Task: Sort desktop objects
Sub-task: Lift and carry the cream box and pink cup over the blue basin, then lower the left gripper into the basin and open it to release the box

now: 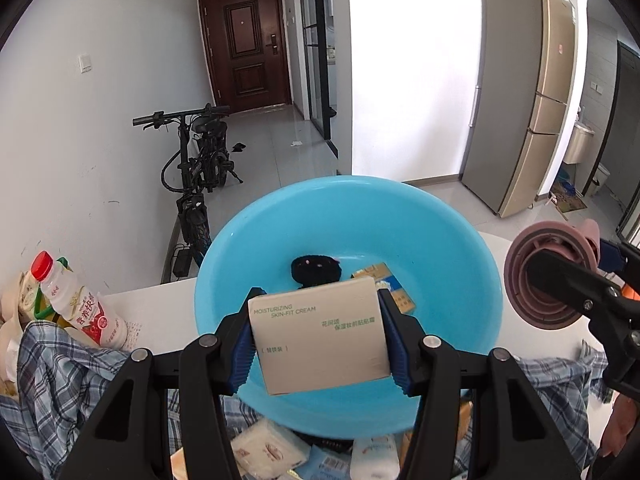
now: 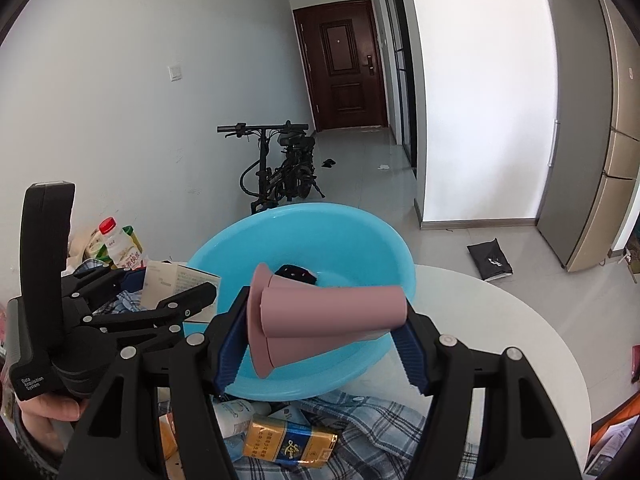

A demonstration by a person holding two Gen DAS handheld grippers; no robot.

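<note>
- Left gripper (image 1: 318,338): nearest the lens, clamped on a beige cream box (image 1: 320,338), blue pads pressing both short sides; box held above the near part of the blue basin (image 1: 452,248)
- Right gripper (image 2: 320,334): clamped on a pink funnel-shaped cup (image 2: 316,316) lying sideways, flared end to the left, held above the basin's near rim
- Blue basin: on the white round desk (image 2: 500,320); contains a black hair tie (image 1: 316,268) and a yellow-and-blue packet (image 1: 394,286)
- Plaid cloth (image 1: 68,364): on the desk at the basin's near side, small packets lying on it
- Milk bottle (image 1: 80,304), red cap: left of the basin, tilted
- Gold cigarette pack (image 2: 290,442): on the cloth, below the right gripper
</note>
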